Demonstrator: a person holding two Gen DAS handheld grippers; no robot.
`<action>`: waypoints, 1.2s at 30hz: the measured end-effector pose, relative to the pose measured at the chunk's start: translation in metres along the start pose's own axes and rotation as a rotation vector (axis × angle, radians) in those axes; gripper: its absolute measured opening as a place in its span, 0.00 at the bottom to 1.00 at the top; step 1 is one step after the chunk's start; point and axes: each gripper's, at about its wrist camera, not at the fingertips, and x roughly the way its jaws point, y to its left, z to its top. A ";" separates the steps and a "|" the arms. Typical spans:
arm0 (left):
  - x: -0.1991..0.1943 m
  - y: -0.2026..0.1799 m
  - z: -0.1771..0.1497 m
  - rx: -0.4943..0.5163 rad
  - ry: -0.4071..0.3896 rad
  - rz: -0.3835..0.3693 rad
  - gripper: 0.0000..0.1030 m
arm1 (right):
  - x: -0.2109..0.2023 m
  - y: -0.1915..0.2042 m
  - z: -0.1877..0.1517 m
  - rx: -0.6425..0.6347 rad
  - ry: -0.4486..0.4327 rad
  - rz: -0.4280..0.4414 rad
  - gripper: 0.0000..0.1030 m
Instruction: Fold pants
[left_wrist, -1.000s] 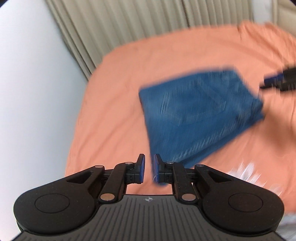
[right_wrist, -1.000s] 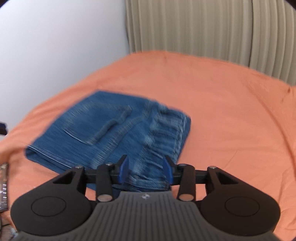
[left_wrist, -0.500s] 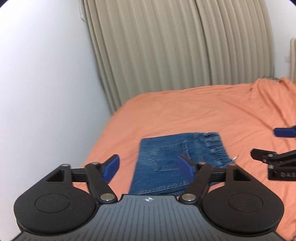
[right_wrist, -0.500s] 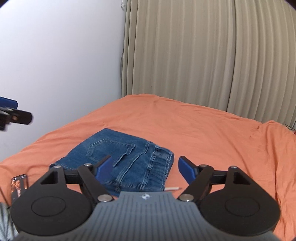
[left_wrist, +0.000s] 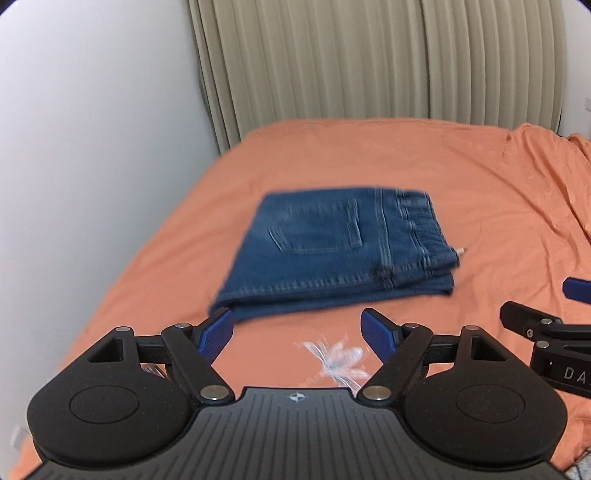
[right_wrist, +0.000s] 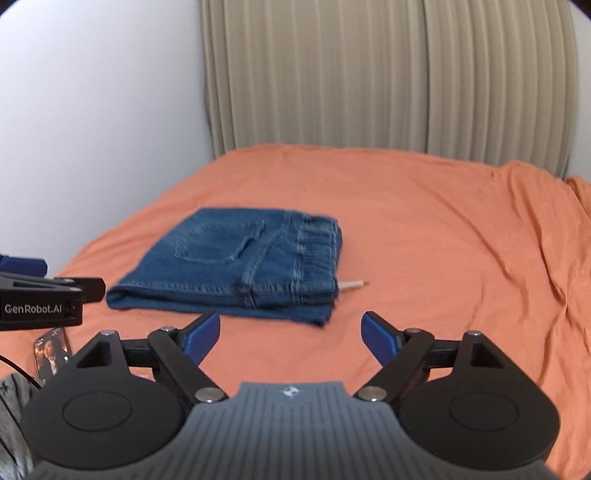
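The pants (left_wrist: 336, 254), made of blue denim, are seen folded into a flat rectangle on the orange bed sheet (left_wrist: 461, 173), with the back pocket turned up and the waistband to the right. The fingers of the left gripper (left_wrist: 297, 334) and of the right gripper (right_wrist: 290, 338) are spread wide and nothing is held; both are kept near the front edge of the pants, not touching them. A small photo card (right_wrist: 51, 349) is seen on the sheet at the left.

Blurred pants (left_wrist: 340, 251); small card (right_wrist: 51, 352), picture too small to tell.
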 end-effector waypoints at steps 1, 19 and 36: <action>0.002 0.000 -0.001 -0.005 0.009 -0.006 0.89 | 0.002 -0.001 -0.004 0.007 0.008 -0.003 0.78; 0.005 0.000 -0.003 -0.033 0.040 -0.005 0.89 | -0.002 -0.006 0.006 0.024 -0.009 0.002 0.78; 0.003 -0.006 -0.004 -0.034 0.045 -0.021 0.89 | -0.014 -0.013 0.006 0.041 -0.027 0.001 0.78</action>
